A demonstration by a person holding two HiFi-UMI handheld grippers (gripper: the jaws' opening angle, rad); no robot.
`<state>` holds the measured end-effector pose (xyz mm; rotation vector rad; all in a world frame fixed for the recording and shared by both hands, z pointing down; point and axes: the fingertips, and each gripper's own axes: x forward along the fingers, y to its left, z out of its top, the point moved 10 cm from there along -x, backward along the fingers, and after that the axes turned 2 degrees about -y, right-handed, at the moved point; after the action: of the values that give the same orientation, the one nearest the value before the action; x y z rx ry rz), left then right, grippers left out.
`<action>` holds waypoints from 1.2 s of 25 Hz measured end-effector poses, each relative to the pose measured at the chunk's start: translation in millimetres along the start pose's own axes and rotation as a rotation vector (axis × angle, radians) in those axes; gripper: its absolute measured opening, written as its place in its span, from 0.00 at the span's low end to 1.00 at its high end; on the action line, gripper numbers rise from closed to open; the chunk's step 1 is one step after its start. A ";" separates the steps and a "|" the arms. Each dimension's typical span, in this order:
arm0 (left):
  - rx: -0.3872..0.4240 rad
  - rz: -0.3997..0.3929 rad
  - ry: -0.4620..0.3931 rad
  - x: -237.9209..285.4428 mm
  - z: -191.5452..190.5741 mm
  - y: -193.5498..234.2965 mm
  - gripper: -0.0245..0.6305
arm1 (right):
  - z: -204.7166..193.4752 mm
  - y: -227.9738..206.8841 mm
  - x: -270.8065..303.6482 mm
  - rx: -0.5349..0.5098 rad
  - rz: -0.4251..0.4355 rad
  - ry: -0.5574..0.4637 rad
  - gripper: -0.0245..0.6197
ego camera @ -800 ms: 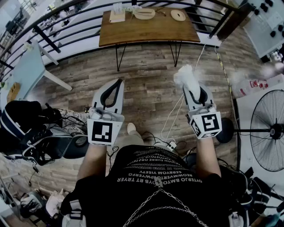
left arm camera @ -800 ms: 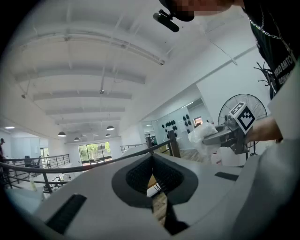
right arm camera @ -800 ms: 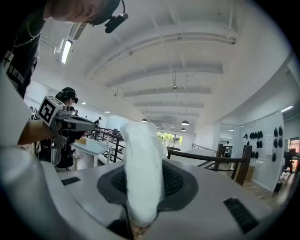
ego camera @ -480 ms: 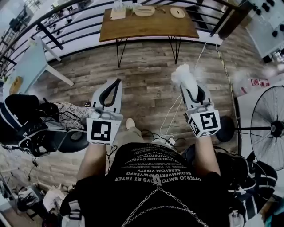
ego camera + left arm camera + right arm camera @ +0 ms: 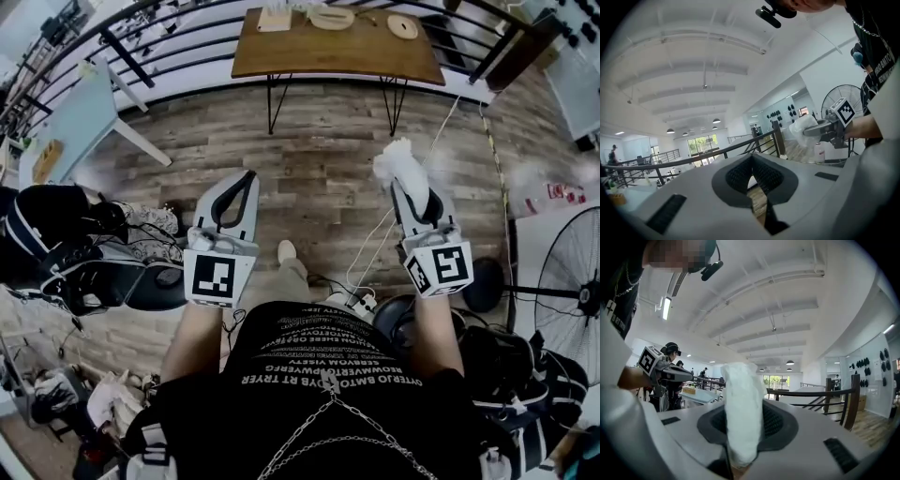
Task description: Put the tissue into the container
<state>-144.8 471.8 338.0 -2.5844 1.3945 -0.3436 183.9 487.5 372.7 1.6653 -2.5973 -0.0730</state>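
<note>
white tissue (image 5: pixel 397 165) bunched and upright, pinched in the clenched jaws of the right gripper (image 5: pixel 409 191), right of centre in the head view, above plank floor (image 5: pixel 319 187). left of centre, left gripper (image 5: pixel 246 177) about level with it and well apart, tips pressed together on nothing. along the top edge, wooden table (image 5: pixel 337 58) beside a dark railing (image 5: pixel 187 37).
</note>
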 end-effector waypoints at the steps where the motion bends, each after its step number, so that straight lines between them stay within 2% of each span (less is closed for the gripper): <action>1: -0.001 -0.007 0.004 8.9 -7.0 5.6 0.07 | -4.7 -2.1 9.2 0.003 -0.004 0.001 0.22; 3: -0.013 -0.017 0.000 31.3 -12.2 22.8 0.07 | -5.9 -7.1 32.6 0.001 -0.013 0.006 0.22; 8: -0.012 -0.044 -0.046 74.3 11.1 74.9 0.07 | 23.7 -11.2 90.4 -0.022 -0.016 0.023 0.22; 12: -0.024 -0.035 -0.064 83.8 -3.8 100.7 0.07 | 26.9 -1.0 121.0 -0.044 -0.018 -0.003 0.22; 18: -0.046 -0.041 -0.099 106.3 -16.6 174.3 0.07 | 39.5 19.3 195.3 -0.052 -0.020 0.007 0.22; 25: -0.092 -0.033 -0.084 126.9 -25.0 223.0 0.07 | 52.1 19.0 226.5 -0.042 -0.048 0.024 0.22; 30: -0.135 -0.038 -0.105 119.7 -36.8 220.0 0.07 | 52.4 16.8 211.8 -0.055 -0.082 0.036 0.22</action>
<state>-266.8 250.3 327.6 -2.6952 1.3793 -0.1204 76.6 302.6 326.1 1.7367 -2.4774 -0.1156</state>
